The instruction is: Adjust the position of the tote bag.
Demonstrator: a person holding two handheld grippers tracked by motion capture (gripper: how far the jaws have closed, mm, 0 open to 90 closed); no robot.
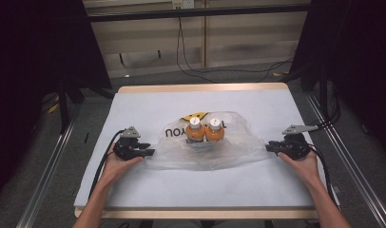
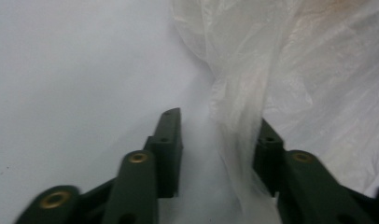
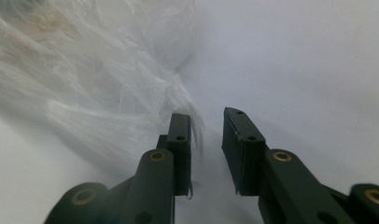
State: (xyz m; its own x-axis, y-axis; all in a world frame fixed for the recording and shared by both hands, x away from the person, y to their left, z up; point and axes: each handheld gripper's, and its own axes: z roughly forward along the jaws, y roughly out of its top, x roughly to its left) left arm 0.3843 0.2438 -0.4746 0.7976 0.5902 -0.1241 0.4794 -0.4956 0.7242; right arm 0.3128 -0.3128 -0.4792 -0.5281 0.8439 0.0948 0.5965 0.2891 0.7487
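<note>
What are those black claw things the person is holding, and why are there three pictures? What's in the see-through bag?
Those claws are grippers, hand-held tools with two black jaws that pinch. A person holds the left gripper in one hand and the right gripper in the other. The big picture comes from a camera up high, looking down on the white table. The other two come from small cameras riding on each gripper, looking along its jaws. On the table lies a clear plastic bag with two orange bottles with white caps inside, side by side. Both grippers are open, one at each end of the bag. Some of the bag's edge lies between the left gripper's jaws, but nothing is pinched yet.
</note>
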